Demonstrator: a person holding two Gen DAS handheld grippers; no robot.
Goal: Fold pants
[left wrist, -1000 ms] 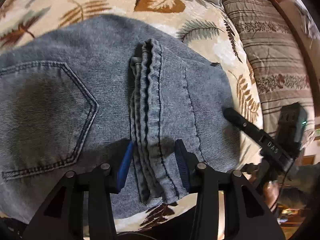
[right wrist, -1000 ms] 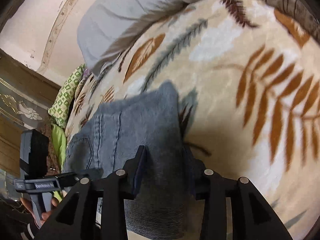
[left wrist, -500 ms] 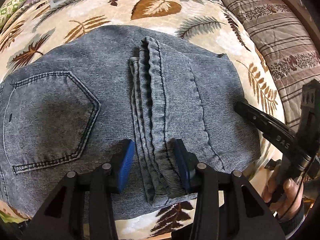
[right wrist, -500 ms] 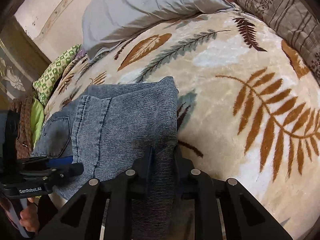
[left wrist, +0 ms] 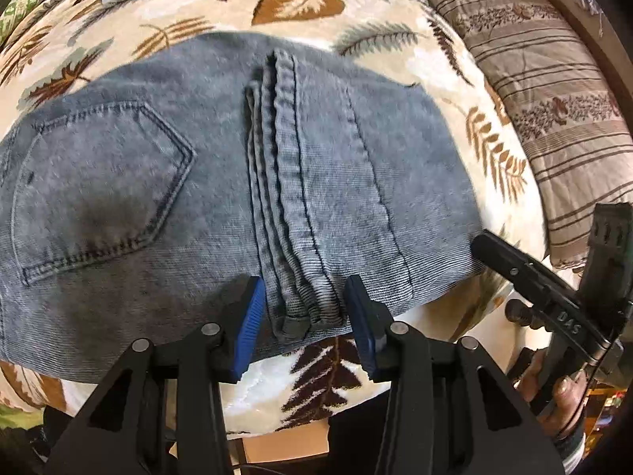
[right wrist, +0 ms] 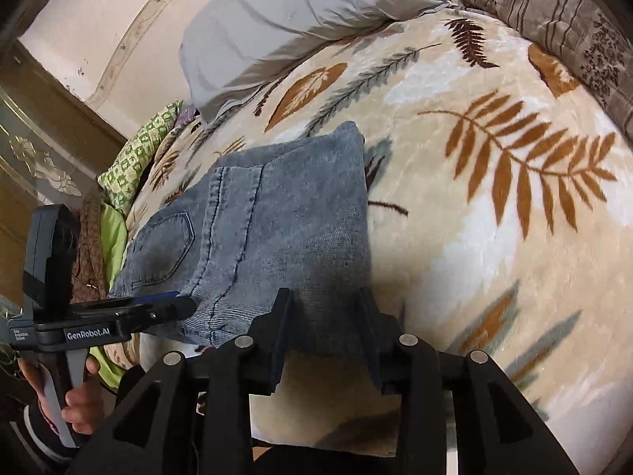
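We see the pants (left wrist: pixel 166 182), a pair of blue-grey jeans, lying already folded into a compact stack on the bed (right wrist: pixel 494 237), near its front edge, on a cream blanket printed with leaves; a back pocket (left wrist: pixel 99 182) faces up on one half and the bundled leg hems (left wrist: pixel 285 182) run up the middle. Our left hand-held gripper (left wrist: pixel 302 318) straddles the near end of that hem bundle with its blue pads standing apart on either side, not pressing on the denim. Our right hand-held gripper (right wrist: pixel 326 328) sits at the near edge of the stack's other end; its jaws have just been opening, and the cloth edge lies between them without being pinched, so we judge it released. The denim looks thick and fairly heavy for cloth, soft but with enough body to keep a crease, and its ribbed weave should give the pads good friction, so slipping is little worry. The layered hems are the bulkiest, stiffest part; we judge them the surest place to take hold, gripping all layers together so that none peels off. For another fold, we would take the two near corners at once, since a single grip would let the far side sag and the stack splay open on the plush blanket.
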